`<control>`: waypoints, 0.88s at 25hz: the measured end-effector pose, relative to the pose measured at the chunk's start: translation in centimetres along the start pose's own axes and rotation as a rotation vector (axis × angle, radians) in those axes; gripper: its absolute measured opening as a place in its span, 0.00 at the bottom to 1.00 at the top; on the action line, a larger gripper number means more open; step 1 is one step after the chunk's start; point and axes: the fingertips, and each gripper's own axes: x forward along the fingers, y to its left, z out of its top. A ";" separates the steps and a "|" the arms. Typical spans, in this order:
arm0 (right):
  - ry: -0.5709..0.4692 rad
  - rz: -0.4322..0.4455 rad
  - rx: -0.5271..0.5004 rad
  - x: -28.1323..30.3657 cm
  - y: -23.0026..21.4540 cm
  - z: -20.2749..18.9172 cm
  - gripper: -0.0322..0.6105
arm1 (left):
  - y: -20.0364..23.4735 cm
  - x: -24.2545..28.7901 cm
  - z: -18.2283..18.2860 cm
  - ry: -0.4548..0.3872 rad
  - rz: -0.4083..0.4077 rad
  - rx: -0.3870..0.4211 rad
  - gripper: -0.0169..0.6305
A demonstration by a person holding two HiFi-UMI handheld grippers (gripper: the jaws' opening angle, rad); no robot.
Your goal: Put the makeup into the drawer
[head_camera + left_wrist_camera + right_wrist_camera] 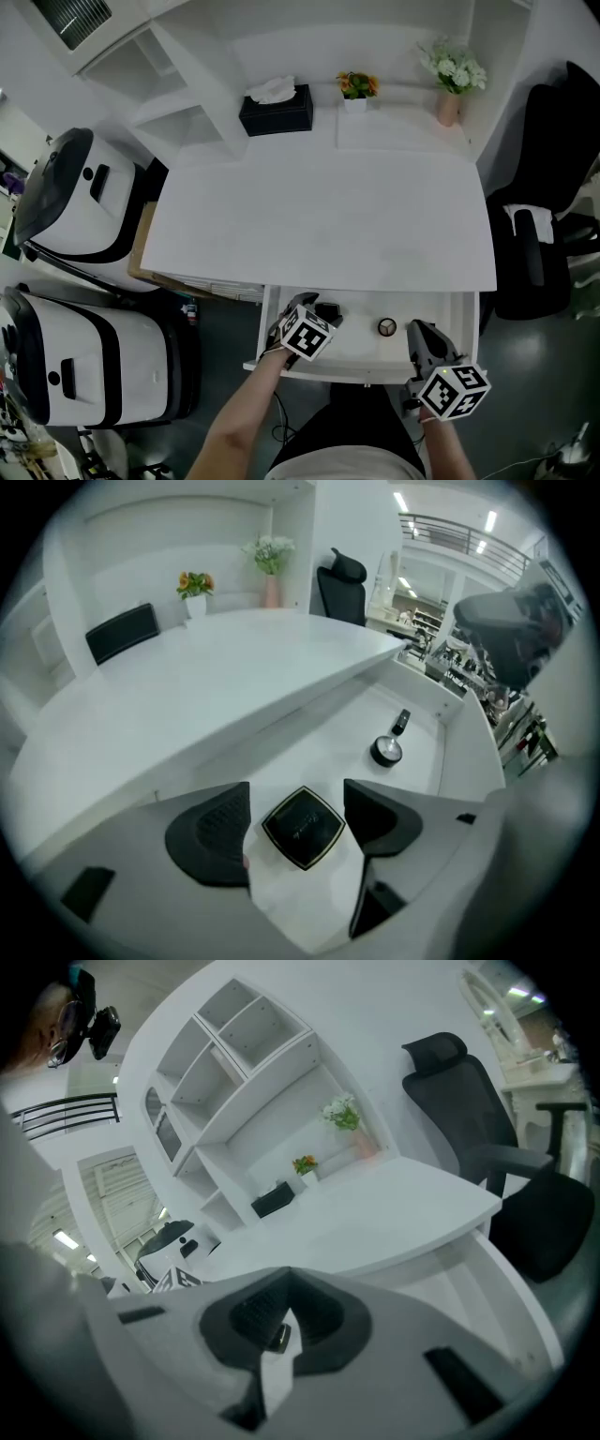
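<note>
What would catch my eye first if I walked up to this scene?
The open drawer under the white desk stands out, with a black square compact, a round compact and a small black tube lying inside. The left gripper hangs over the square compact with its jaws apart, while the right gripper sits at the drawer's front right.

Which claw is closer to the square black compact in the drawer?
Left. The left claw hangs right over the compact, which sits untouched between its open jaws. The right claw is at the right end of the drawer, beyond the round case.
</note>
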 end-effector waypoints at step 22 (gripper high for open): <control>-0.086 0.059 -0.119 -0.9 5.1 3.4 0.05 | 4.4 -15.3 4.9 -0.448 0.255 -0.177 0.15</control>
